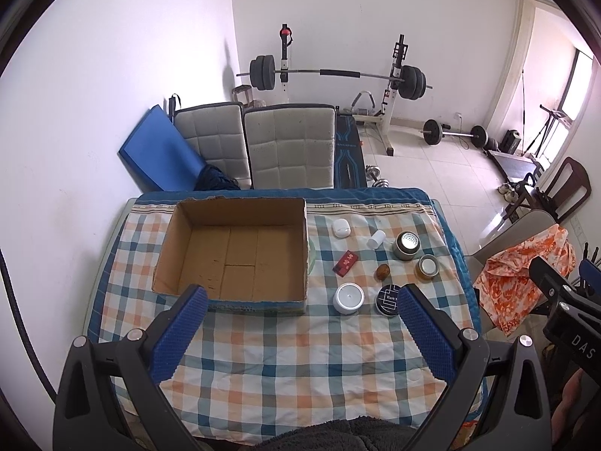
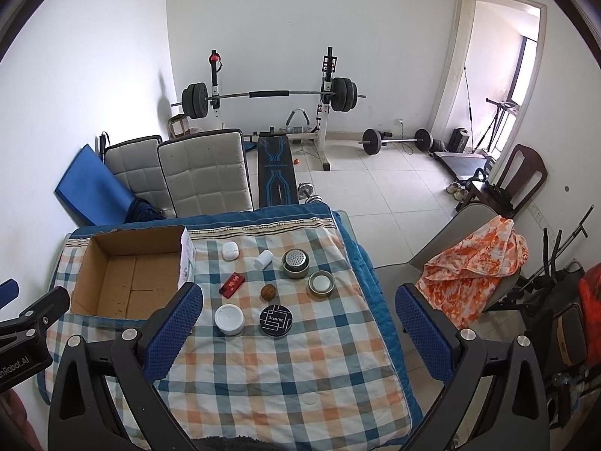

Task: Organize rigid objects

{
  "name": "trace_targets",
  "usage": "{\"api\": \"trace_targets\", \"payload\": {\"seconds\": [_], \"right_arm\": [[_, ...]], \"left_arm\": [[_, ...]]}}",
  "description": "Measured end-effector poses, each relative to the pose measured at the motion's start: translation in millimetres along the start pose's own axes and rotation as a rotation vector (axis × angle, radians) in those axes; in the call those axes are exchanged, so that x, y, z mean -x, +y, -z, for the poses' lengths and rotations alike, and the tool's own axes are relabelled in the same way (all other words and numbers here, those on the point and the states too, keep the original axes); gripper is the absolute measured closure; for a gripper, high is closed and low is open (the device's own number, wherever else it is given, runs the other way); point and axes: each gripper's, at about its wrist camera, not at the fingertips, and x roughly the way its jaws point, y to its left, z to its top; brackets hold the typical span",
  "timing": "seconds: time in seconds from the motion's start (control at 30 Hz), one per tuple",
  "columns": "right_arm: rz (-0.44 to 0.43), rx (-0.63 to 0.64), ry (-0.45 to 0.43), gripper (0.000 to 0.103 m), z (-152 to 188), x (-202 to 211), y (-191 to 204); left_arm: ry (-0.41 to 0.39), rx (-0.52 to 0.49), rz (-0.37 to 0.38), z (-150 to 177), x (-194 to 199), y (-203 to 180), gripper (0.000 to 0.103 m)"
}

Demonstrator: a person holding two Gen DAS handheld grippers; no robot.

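An empty cardboard box (image 1: 233, 251) (image 2: 127, 282) stands on the left of the checked tablecloth (image 1: 300, 357). To its right lie several small things: a white jar (image 1: 348, 297) (image 2: 229, 318), a black round tin (image 1: 389, 300) (image 2: 276, 319), a red packet (image 1: 346, 262) (image 2: 231, 285), a brown nut (image 1: 383, 272) (image 2: 268, 291), a metal shaker (image 1: 407, 245) (image 2: 296, 263), a metal lid tin (image 1: 428, 267) (image 2: 321, 283), a white bottle (image 1: 376, 239) (image 2: 263, 259) and a white case (image 1: 341, 227) (image 2: 230, 251). My left gripper (image 1: 302, 332) and right gripper (image 2: 296, 332) are open, empty, above the table's near side.
Two padded chairs (image 1: 263, 146) stand behind the table. A chair with an orange cloth (image 2: 473, 267) stands at the right. A barbell rack (image 2: 270, 94) and weights are on the tiled floor behind.
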Motion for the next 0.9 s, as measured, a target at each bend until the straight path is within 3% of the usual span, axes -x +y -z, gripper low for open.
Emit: {"api": "trace_targets", "payload": {"seconds": [0.2,0.4,0.57,0.67,0.9], "right_arm": [[0.010,-0.036,0.130,0.000,-1,-67,-24],[-0.041,-0.035,0.350,0.000,29,-197,-36],[-0.145,-0.061,0.582,0.005,72,-325,-19],[-0.154,-0.058,0.665,0.007,92,-380,-4],[-0.228,-0.123,0.773,0.007,120,-448,22]], "left_arm": [[0.125,-0.003,0.043,-5,-70,-19,0.000],[0.333,-0.069,0.018,13,-198,-63,0.000],[0.422,-0.084,-0.071,45,-268,-82,0.000],[0.451,-0.096,-0.151,60,-297,-88,0.000],[0.439,-0.105,-0.303,75,-328,-88,0.000]]}}
